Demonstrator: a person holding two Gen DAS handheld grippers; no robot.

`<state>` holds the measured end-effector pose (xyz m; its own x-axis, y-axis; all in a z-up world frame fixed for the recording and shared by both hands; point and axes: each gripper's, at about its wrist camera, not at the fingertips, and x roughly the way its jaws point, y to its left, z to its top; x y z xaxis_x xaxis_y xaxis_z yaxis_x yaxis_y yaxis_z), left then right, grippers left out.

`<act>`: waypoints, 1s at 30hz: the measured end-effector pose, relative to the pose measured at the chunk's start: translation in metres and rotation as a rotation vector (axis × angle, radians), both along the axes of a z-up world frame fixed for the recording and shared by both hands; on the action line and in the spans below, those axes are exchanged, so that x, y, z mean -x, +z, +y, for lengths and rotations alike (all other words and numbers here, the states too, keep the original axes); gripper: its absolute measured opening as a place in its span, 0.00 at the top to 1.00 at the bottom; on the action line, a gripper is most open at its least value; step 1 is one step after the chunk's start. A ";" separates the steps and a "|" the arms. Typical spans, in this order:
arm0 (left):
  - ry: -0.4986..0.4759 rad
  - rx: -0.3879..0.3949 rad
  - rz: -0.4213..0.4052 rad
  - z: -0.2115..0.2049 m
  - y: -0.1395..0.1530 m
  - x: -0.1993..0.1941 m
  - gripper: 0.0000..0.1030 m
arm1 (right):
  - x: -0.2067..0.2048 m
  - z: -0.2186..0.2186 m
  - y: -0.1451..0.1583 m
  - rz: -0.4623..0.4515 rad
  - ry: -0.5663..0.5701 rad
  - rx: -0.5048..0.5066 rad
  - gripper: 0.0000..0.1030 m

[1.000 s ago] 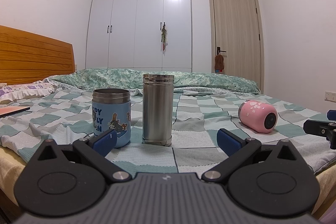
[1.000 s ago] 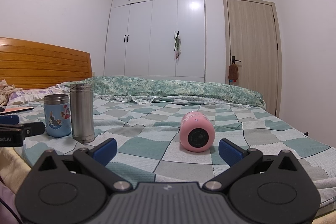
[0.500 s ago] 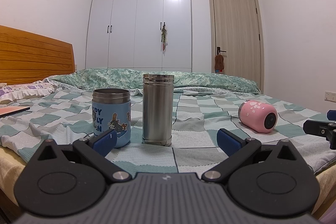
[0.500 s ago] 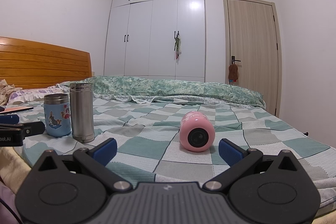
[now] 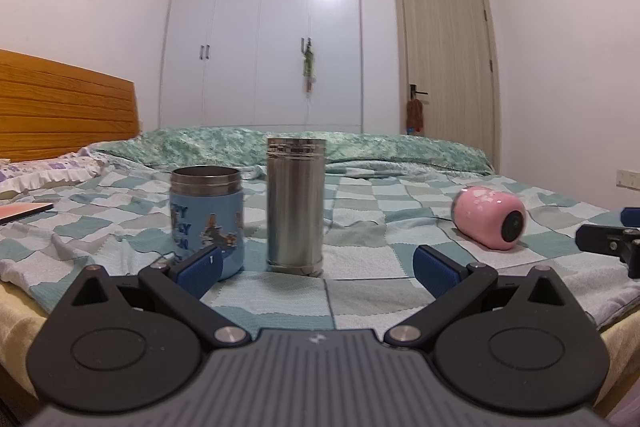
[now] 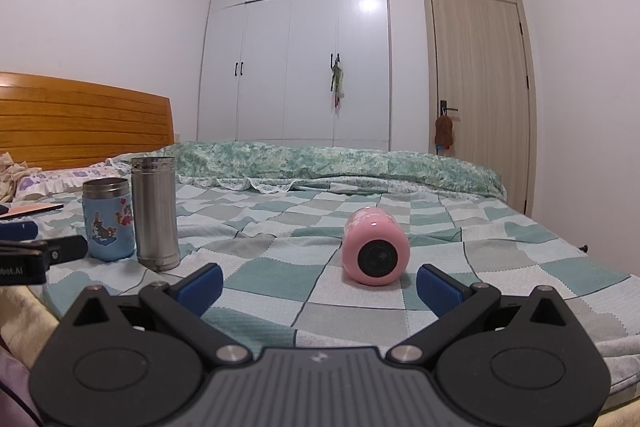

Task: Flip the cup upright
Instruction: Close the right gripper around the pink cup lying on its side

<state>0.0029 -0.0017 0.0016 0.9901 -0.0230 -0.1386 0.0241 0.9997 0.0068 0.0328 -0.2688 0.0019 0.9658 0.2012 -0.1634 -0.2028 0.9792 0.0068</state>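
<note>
We are holding the right gripper (image 6: 319,285) with fingers spread wide and empty, facing the pink cup (image 6: 375,251), which is lying on its side on the checked bedspread (image 6: 500,267), dark end toward us. The left gripper (image 5: 316,269) is also gaping, near the steel flask (image 5: 295,205) and blue cartoon cup (image 5: 207,217). We are judging the pink cup rigid, smooth, likely to roll; gripping across its rounded body seems best.

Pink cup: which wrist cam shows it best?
Right wrist. The pink cup lies on its side on the checkered bedspread, near centre, dark end toward the lens, ahead of the open right tool. The left wrist view shows it obliquely at the right edge.
</note>
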 end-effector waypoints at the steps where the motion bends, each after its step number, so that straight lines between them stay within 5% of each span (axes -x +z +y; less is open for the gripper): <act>1: -0.018 -0.003 0.009 -0.001 0.002 -0.002 0.00 | -0.002 0.000 0.002 0.007 0.001 0.003 0.00; 15: -0.252 -0.146 0.045 -0.048 0.033 -0.083 0.00 | -0.089 -0.004 0.033 0.146 0.000 0.157 0.00; 30: -0.461 -0.227 0.201 -0.075 0.034 -0.214 0.00 | -0.217 0.007 0.051 0.372 -0.048 0.297 0.00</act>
<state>0.2167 -0.0769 0.0359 0.8379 -0.3954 -0.3762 0.4822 0.8592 0.1709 0.2501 -0.2616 0.0527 0.8379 0.0502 -0.5435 -0.1943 0.9580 -0.2110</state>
